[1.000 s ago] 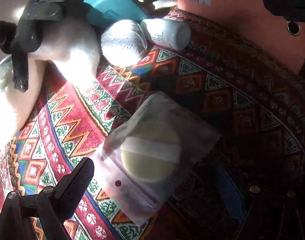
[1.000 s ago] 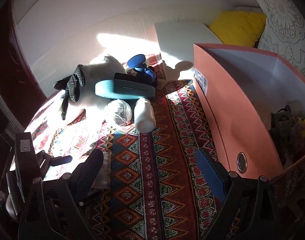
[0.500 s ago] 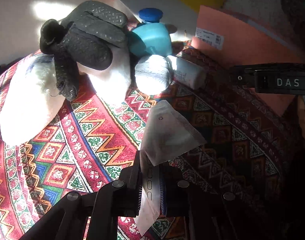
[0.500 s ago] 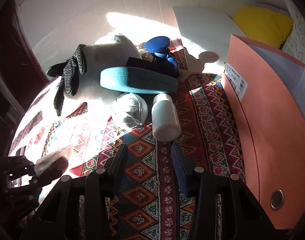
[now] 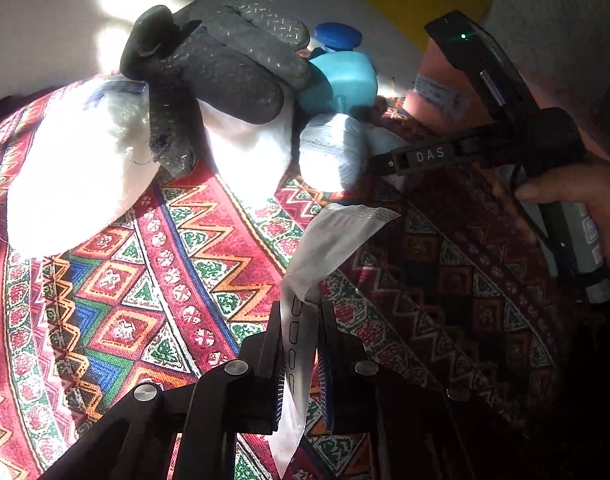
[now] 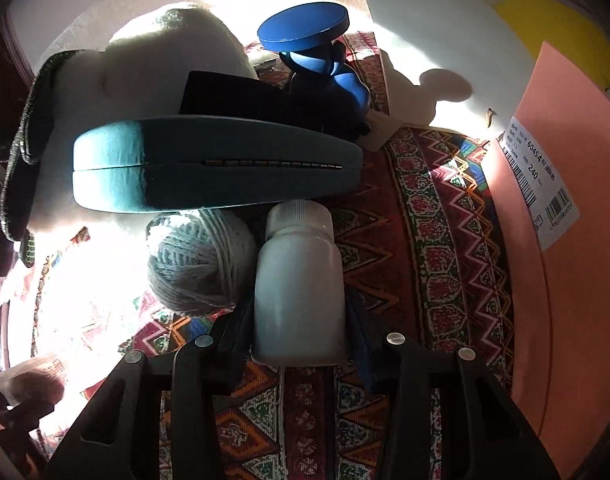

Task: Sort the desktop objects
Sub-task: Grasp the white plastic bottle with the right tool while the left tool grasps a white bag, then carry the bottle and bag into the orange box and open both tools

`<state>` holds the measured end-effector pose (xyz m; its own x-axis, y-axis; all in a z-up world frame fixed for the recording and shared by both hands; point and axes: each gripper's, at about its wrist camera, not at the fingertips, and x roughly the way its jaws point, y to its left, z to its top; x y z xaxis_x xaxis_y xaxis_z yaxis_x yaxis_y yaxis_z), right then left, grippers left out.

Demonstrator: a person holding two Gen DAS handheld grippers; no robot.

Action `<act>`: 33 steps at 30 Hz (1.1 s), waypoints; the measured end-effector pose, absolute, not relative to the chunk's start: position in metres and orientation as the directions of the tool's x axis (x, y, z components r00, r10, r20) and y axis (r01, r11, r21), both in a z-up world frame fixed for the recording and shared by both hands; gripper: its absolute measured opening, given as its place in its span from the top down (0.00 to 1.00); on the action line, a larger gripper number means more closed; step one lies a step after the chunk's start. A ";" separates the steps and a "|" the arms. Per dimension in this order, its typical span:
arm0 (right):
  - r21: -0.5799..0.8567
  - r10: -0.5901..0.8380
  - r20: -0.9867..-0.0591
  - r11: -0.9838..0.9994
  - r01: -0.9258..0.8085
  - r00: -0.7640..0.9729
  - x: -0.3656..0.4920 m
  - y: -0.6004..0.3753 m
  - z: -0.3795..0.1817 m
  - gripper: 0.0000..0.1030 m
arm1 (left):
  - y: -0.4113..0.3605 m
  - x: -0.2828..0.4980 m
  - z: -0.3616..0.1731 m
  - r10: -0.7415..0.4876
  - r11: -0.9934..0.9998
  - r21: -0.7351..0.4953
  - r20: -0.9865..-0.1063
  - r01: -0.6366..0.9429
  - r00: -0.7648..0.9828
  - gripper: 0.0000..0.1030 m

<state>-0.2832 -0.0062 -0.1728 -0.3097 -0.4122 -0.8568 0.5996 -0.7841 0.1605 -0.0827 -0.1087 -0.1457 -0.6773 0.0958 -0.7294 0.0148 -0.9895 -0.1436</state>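
The thin clear plastic packet [image 5: 305, 320] is pinched in the left gripper [image 5: 301, 360], lifted off the bright patterned cloth [image 5: 145, 300]. The right gripper [image 6: 301, 312] hugs the white plastic bottle [image 6: 299, 284] w/ both fingers. The grey yarn ball [image 6: 197, 264], teal case [image 6: 217, 164] & black glove [image 5: 225, 64] are still unsorted, so lots left for the orange box [image 6: 565, 280].

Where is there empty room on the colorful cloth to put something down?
The widest bare patch of patterned cloth runs between the white bottle and the orange box. More bare cloth lies in front of the white plush toy. It is crowded at the back: yarn ball, teal case and blue stand sit bunched together.
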 end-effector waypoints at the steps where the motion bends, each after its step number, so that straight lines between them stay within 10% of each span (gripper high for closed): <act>1: 0.193 -0.437 -0.849 -0.781 0.594 -0.298 -0.280 -0.002 -0.169 0.56 | -0.111 -0.080 -0.141 0.105 -0.987 -0.161 -0.717 0.017 -0.689 0.92; 18: 0.413 -0.682 -0.637 -0.696 0.587 -0.360 -0.174 0.098 -0.092 0.56 | -0.045 -0.035 -0.077 0.146 -0.983 -0.178 -0.589 -0.048 -0.795 0.93; 33: 0.321 -0.581 -0.543 -0.811 0.490 -0.606 -0.115 0.215 -0.040 0.56 | 0.054 -0.064 -0.024 0.273 -0.962 -0.158 -0.544 -0.222 -0.793 0.93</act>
<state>-0.1151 0.2147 -0.0399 -0.6062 -0.5809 -0.5433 0.4895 -0.8108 0.3208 -0.0641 0.0539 -0.0240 -0.7935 0.2729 -0.5440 -0.2224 -0.9620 -0.1583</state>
